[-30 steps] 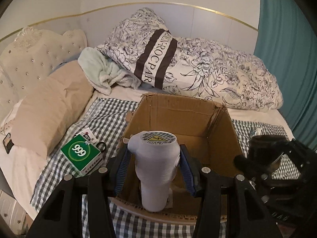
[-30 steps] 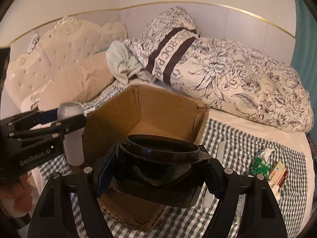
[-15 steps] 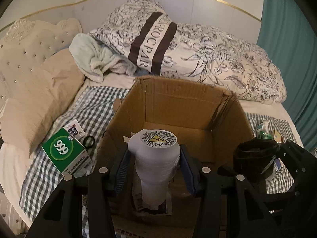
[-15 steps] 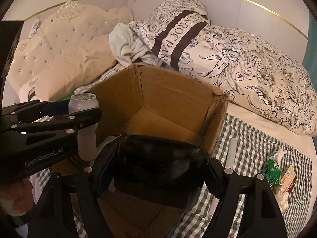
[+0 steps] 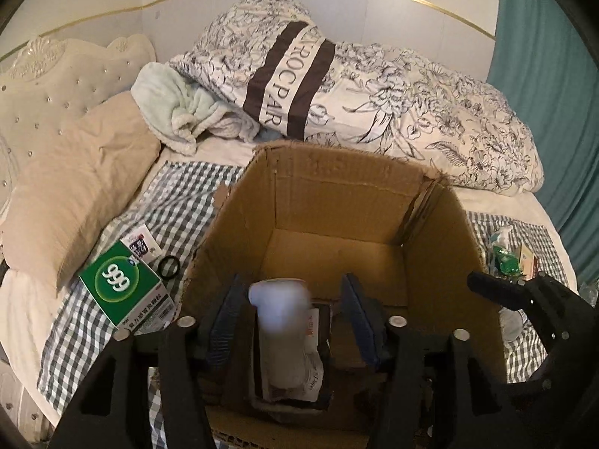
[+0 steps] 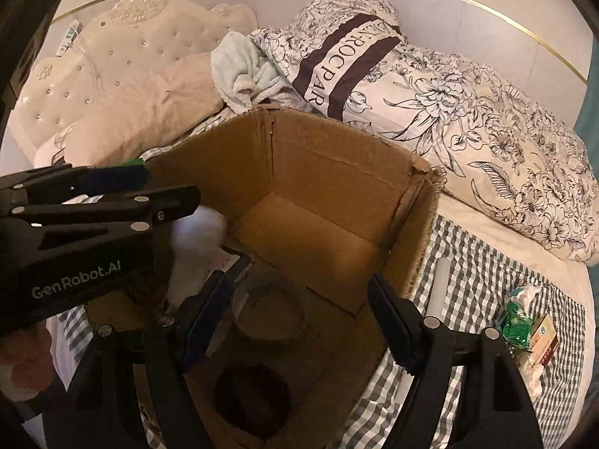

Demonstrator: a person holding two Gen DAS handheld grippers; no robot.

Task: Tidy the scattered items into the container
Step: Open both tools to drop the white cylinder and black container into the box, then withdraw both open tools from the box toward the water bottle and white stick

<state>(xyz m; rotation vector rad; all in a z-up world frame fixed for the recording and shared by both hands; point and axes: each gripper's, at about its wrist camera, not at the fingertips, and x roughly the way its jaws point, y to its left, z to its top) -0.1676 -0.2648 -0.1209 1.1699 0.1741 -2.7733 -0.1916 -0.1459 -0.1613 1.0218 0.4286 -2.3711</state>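
The cardboard box point(image 5: 337, 202) sits open on the checked bedspread point(image 5: 176, 202), with both claws poised over its near side. The left claw point(image 5: 290, 321) is opening; the white bottle point(image 5: 280, 321) stands between its blue pads point(image 5: 224, 318) with a gap on either side, smeared by blur so its cap print is unreadable. Its foot is lost among a dark packet and white paper on the box floor, so whether it rests there cannot be told. The right claw point(image 6: 299, 321) stands spread with nothing between its pads. Below it, inside the box, lie a dark round bowl-like item point(image 6: 254, 400) and a paler ring-shaped thing point(image 6: 269, 314), both dim and hard to identify. In the right wrist view the left claw covers most of the bottle, leaving only a white blur. Still outside the box: a green carton marked 999 point(image 5: 125, 292), a small card and a black ring point(image 5: 169, 267) to the left, and a white tube point(image 6: 440, 284), green wrapper point(image 6: 518, 318) and small box point(image 6: 544, 340) to the right, partly cut off by the right claw in the left wrist view.
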